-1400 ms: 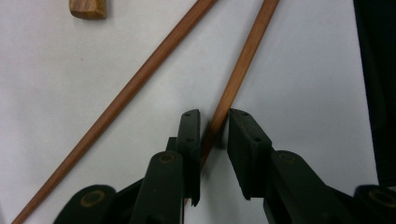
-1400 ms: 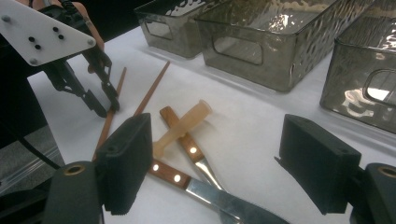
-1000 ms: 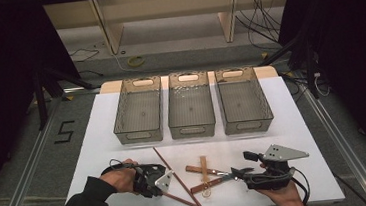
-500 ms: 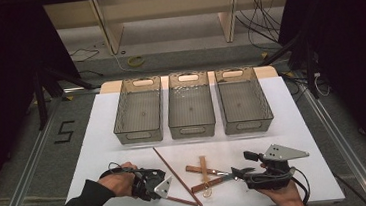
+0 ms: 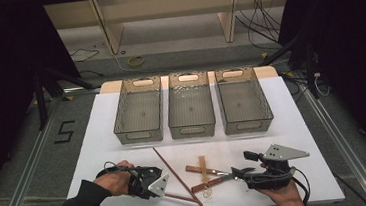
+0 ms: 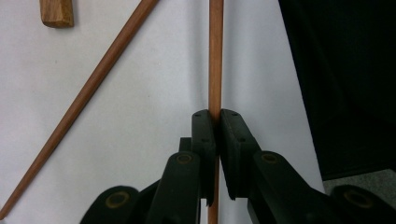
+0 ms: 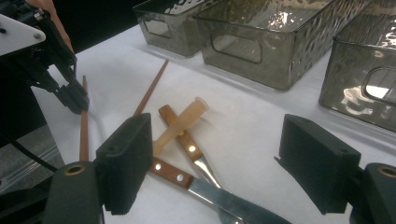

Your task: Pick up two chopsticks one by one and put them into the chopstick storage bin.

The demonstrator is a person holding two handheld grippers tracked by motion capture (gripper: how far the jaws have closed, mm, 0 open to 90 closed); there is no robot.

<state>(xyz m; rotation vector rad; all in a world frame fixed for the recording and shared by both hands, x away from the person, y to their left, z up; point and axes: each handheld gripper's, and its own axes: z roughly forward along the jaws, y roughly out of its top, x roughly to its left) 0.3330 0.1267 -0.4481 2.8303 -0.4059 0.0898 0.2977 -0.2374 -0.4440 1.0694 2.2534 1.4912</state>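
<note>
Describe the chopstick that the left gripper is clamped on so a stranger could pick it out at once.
Start at the three grey bins on the white table and come down to the utensils near the front edge. Two brown chopsticks lie there: the held chopstick is the one nearest the edge, its end pinched in the left hand-held gripper, while the free chopstick runs diagonally towards the bins.

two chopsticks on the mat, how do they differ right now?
The near chopstick is clamped between the shut jaws of the left gripper; the far chopstick lies free on the white mat, touched by nothing. In the high view the near chopstick lies almost level by the table's front edge, while the far chopstick runs diagonally toward the bins. Both are slim, round, reddish-brown wood.
</note>
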